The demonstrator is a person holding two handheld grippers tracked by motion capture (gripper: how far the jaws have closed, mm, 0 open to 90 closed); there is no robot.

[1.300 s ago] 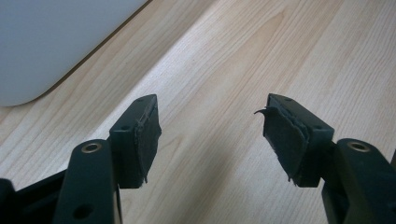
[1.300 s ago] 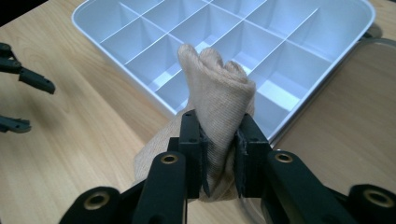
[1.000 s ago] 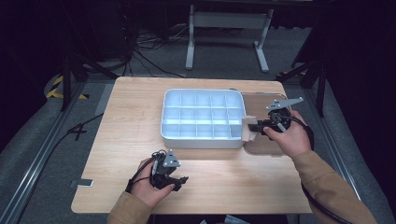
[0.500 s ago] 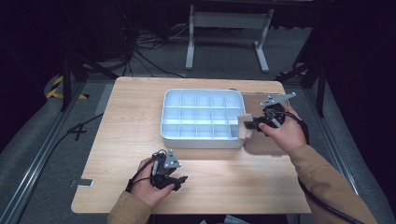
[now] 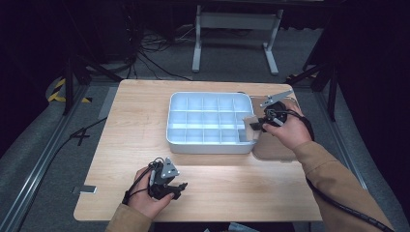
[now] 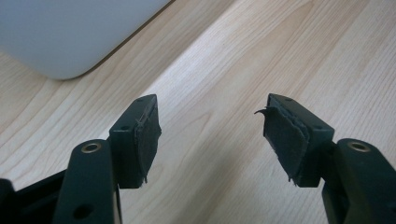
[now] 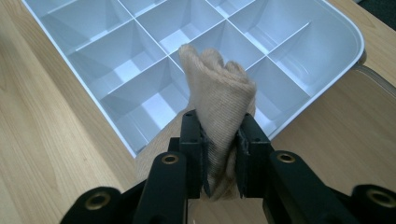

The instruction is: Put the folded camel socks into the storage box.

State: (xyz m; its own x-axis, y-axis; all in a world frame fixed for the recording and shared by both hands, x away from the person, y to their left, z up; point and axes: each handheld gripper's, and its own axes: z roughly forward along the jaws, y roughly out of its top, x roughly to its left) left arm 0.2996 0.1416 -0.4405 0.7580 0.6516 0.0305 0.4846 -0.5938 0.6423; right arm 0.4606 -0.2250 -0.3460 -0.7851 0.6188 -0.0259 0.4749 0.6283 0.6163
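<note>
A white tray (image 5: 169, 129) divided into several compartments stands mid-table, and its rim (image 7: 357, 44) also runs through the right gripper view. My right gripper (image 5: 255, 125) hangs over the tray's right edge, shut on a folded tan cloth (image 7: 219, 100). That cloth (image 5: 250, 123) sticks out past the jaws above the near-right compartments. At the table's front left, my left gripper (image 5: 180, 189) rests low over the wood. Its jaws stand wide open with nothing between them (image 6: 212, 135), and a rounded tray corner (image 6: 65, 42) lies ahead of it.
A flat brown pad (image 5: 273, 145) lies on the table just right of the tray, under my right hand. Bare wood (image 5: 140, 116) spreads left of and in front of the tray. Cables and a metal stand (image 5: 234, 29) sit on the floor beyond the table.
My right gripper has carried the tan cloth leftward, from over the brown pad to the tray's right edge. The left gripper has stayed where it was.
</note>
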